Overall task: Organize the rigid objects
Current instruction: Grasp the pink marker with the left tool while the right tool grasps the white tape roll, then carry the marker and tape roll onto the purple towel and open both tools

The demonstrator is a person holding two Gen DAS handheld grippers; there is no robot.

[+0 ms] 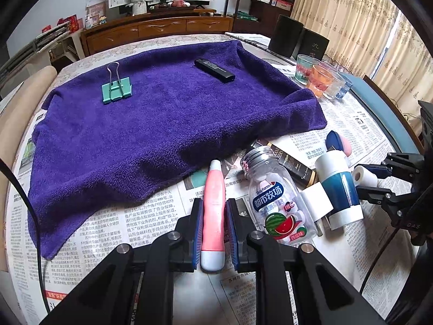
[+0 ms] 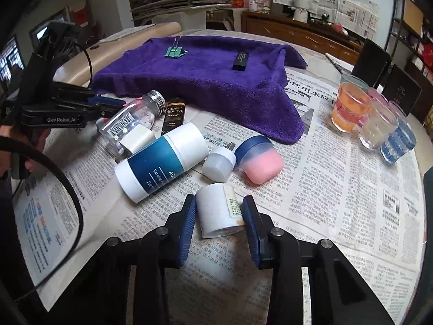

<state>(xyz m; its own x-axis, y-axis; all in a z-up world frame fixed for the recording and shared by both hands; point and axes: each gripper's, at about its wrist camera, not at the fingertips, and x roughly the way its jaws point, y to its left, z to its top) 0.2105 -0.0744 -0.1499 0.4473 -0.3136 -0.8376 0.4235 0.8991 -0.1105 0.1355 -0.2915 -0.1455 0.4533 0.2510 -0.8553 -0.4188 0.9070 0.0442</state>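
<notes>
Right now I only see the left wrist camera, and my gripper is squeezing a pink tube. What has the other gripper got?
Observer: The right gripper is closed around a small white bottle with a green-printed label on its side.
Operator: What does the big blue and white tube say? I see no words.
Observer: The blue-and-white tube reads "Vaseline" on the side facing the right camera.
Operator: And the pink thing peeking out behind it?
Observer: That is a blue jar with a pink dome, lying on its side next to a small white capped bottle.
</notes>
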